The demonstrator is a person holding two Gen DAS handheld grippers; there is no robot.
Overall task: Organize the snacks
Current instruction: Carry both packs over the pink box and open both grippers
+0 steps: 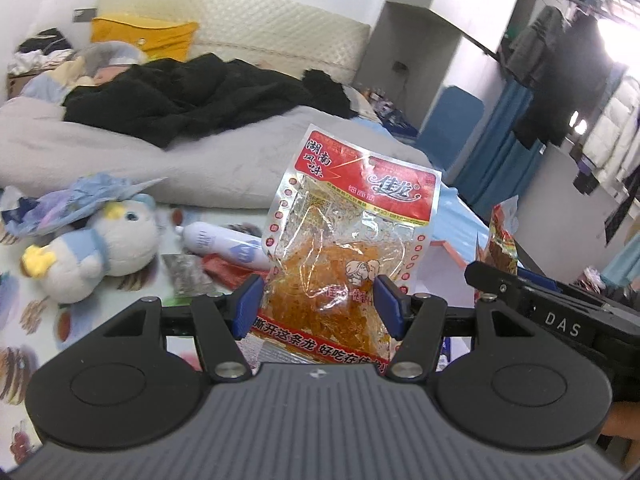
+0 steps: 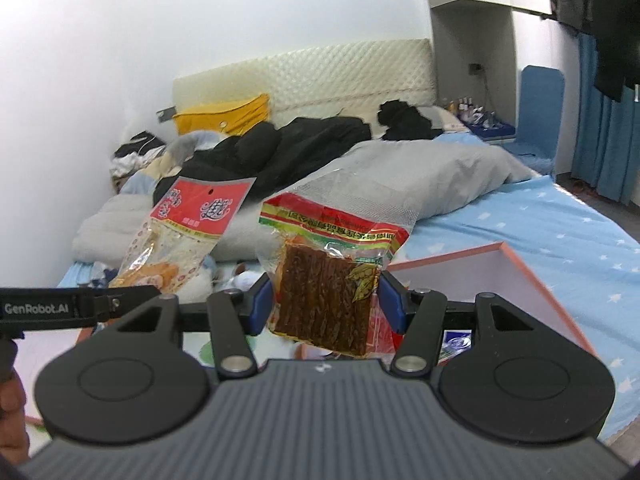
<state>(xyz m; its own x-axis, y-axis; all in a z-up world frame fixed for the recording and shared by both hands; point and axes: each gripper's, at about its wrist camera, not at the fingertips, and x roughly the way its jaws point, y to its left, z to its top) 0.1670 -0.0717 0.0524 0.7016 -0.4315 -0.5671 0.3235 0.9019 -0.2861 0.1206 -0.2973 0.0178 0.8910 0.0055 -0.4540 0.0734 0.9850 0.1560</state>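
Note:
My left gripper (image 1: 319,303) is shut on a clear snack bag with a red header and orange strips (image 1: 344,248), held upright above the bed. The same bag shows at the left of the right wrist view (image 2: 180,236). My right gripper (image 2: 326,304) is shut on a clear bag of dark brown spicy strips (image 2: 324,300), also held upright; a bit of it shows at the right of the left wrist view (image 1: 500,246). A white box with a pink rim (image 2: 516,256) lies open on the bed below and right of the right gripper, with some packets inside.
A blue-and-white plush penguin (image 1: 96,248), a white bottle (image 1: 224,244) and small packets lie on the patterned sheet at left. A grey duvet (image 1: 140,152) and black clothes (image 1: 192,96) cover the bed behind. Blue starred sheet (image 2: 540,220) lies right of the box.

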